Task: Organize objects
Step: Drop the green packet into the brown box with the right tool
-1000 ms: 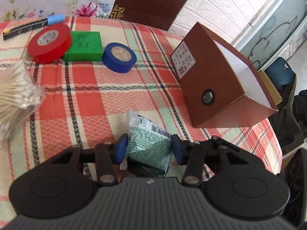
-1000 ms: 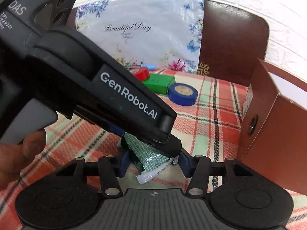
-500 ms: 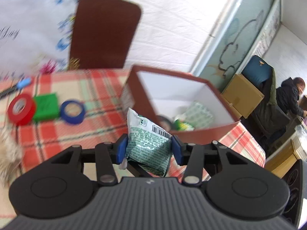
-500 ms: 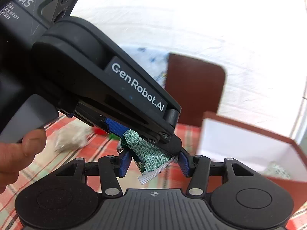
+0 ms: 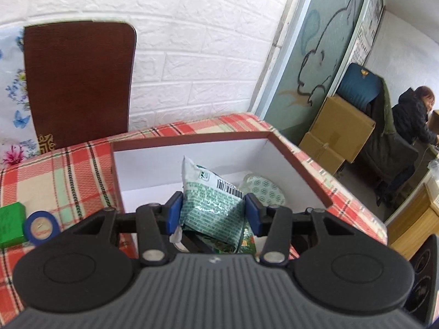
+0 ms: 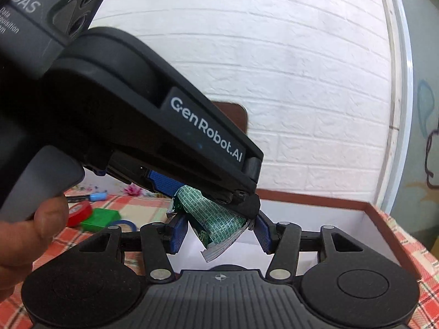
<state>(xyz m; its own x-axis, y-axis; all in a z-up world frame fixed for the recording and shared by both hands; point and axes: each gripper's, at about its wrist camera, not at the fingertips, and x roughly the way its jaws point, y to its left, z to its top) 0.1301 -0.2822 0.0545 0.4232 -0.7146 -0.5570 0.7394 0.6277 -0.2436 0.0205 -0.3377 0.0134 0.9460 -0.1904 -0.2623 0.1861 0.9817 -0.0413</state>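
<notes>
My left gripper (image 5: 213,211) is shut on a green-and-white foil packet (image 5: 211,203) and holds it over the open brown box (image 5: 189,139) with a white inside. The packet also shows in the right wrist view (image 6: 216,223), pinched by the left gripper's fingers. My right gripper (image 6: 218,234) sits just behind the packet with its blue pads apart, the packet's lower end between them; whether the pads touch it is unclear. The box (image 6: 370,208) lies ahead and below. A round green-patterned packet (image 5: 262,192) lies inside the box.
On the plaid tablecloth (image 5: 68,164) left of the box lie a blue tape roll (image 5: 41,226), a green block (image 5: 11,224), a red tape roll (image 6: 81,212) and a blue-capped pen (image 6: 90,197). A brown chair back (image 5: 79,82) stands behind the table. Cardboard boxes and a seated person are at far right.
Both grippers have risen and moved right with the packet, from low over the tablecloth to above the open box. The box interior now faces the left camera.
</notes>
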